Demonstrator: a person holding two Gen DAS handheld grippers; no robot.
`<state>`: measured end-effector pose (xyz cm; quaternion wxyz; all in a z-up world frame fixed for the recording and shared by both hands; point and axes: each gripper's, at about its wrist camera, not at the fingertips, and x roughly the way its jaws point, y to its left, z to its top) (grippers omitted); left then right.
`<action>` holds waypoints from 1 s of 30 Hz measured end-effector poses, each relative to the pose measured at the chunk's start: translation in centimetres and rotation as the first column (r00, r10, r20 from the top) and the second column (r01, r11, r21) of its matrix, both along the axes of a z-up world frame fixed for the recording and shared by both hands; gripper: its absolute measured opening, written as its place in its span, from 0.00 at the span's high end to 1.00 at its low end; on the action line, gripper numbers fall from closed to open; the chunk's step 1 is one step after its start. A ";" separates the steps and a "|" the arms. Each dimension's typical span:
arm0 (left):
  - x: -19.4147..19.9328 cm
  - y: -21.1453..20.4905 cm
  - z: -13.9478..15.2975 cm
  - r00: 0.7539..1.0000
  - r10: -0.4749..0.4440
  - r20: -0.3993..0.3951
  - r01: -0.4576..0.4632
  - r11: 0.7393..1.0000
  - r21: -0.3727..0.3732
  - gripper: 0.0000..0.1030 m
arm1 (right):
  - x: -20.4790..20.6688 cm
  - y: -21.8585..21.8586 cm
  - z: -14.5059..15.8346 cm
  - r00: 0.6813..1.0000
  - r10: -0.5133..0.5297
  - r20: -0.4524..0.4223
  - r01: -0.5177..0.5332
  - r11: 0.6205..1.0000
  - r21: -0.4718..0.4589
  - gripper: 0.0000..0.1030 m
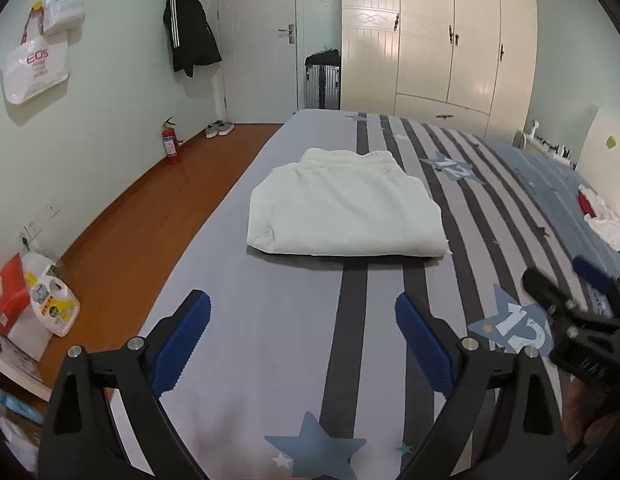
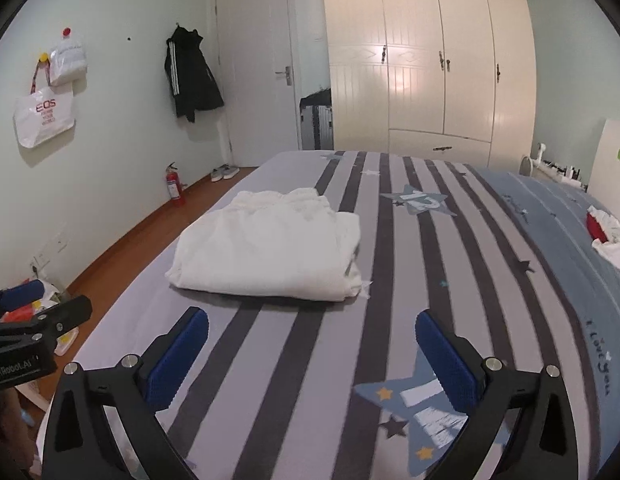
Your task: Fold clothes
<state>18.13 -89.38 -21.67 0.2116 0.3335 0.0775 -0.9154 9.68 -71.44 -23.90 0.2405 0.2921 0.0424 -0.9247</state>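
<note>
Holding both grippers spread and empty near us, left gripper [image 1: 302,340] and right gripper [image 2: 312,354], we saw the folded white garment [image 1: 344,210] farther on the striped bed [image 1: 270,360]; next garment should lie flat first.

Pale green walls [image 1: 122,92], wood floor [image 1: 150,208]. White door [image 1: 258,32] shut. Cream wardrobe [image 1: 438,40] beside it, reflecting light. Striped bed [image 1: 294,344] fills the centre. Black jacket [image 1: 190,32] hangs left of the door.
</note>
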 end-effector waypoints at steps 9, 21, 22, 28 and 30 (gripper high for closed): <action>3.8 2.7 -0.5 0.997 -0.032 -0.067 0.030 0.999 -0.041 0.08 | 3.0 1.0 -0.2 0.999 0.021 -0.034 -0.021 1.000 -0.004 0.00; 5.5 5.1 1.9 0.988 -0.013 -0.153 0.003 0.998 -0.067 0.03 | 5.2 2.7 2.0 0.995 0.014 -0.102 -0.020 0.998 -0.056 0.00; 5.5 5.3 2.0 0.988 -0.011 -0.156 0.000 0.998 -0.069 0.03 | 5.3 2.9 2.1 0.994 0.011 -0.107 -0.017 0.998 -0.057 0.00; 5.7 6.1 2.1 0.983 -0.008 -0.181 -0.007 0.997 -0.079 0.03 | 6.0 3.8 2.8 0.991 0.008 -0.135 -0.017 0.998 -0.066 0.00; 5.6 6.2 2.0 0.984 -0.008 -0.180 -0.007 0.997 -0.081 0.03 | 6.1 3.9 2.9 0.990 0.009 -0.138 -0.018 0.998 -0.064 0.00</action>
